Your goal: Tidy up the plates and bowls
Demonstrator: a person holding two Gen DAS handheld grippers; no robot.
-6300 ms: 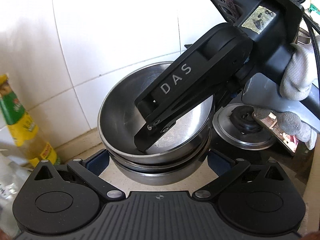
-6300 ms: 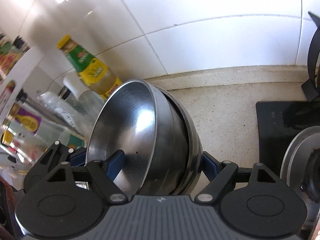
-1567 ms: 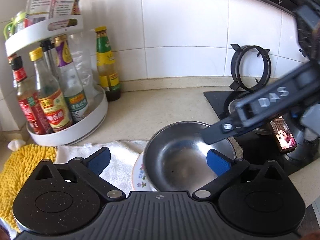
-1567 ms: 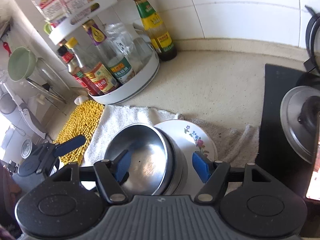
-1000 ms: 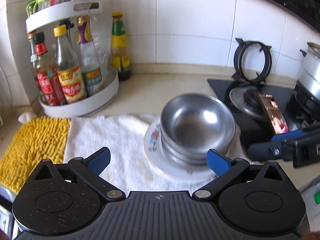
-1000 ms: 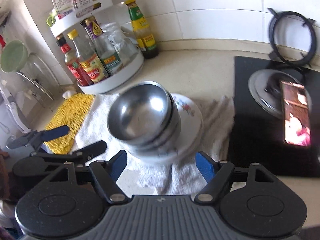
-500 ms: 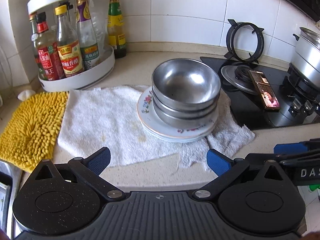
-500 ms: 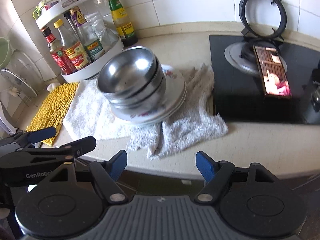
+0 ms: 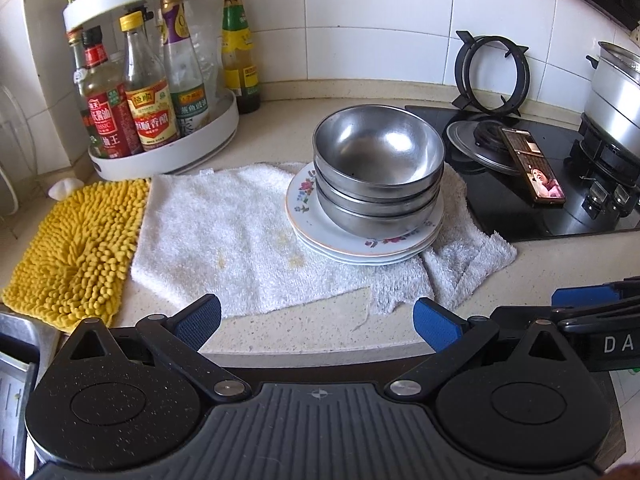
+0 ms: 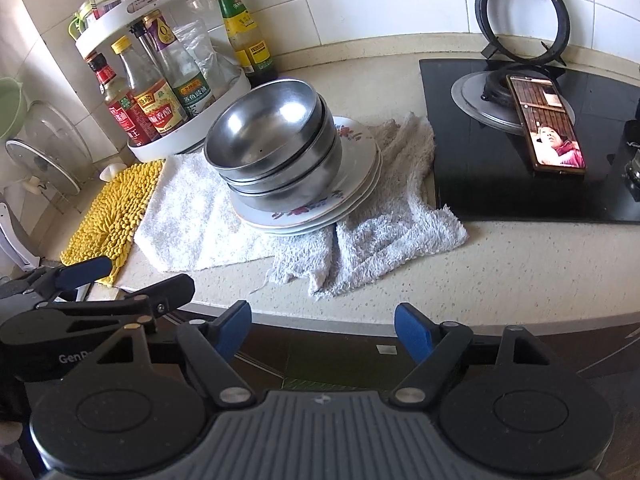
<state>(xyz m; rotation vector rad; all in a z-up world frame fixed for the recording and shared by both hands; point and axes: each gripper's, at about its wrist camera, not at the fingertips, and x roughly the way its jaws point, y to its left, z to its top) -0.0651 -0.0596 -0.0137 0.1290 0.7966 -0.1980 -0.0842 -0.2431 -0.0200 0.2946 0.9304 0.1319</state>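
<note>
Three nested steel bowls (image 9: 378, 164) (image 10: 276, 140) stand on a stack of floral plates (image 9: 320, 236) (image 10: 360, 184), on a white towel (image 9: 224, 236) (image 10: 384, 216) on the counter. My left gripper (image 9: 318, 320) is open and empty, held back over the counter's front edge; it also shows at the left of the right wrist view (image 10: 124, 282). My right gripper (image 10: 323, 330) is open and empty, off the counter edge; it shows at the right of the left wrist view (image 9: 588, 300).
A white turntable rack of sauce bottles (image 9: 160, 120) (image 10: 160, 92) stands at the back left. A yellow chenille mat (image 9: 76, 244) lies left of the towel. A black stove (image 9: 540, 188) at the right carries a phone (image 10: 544, 124) and a steel pot (image 9: 616, 84).
Both grippers let go of the bowls and pulled back from the stack to the counter's front edge. The bowls now sit on the plates.
</note>
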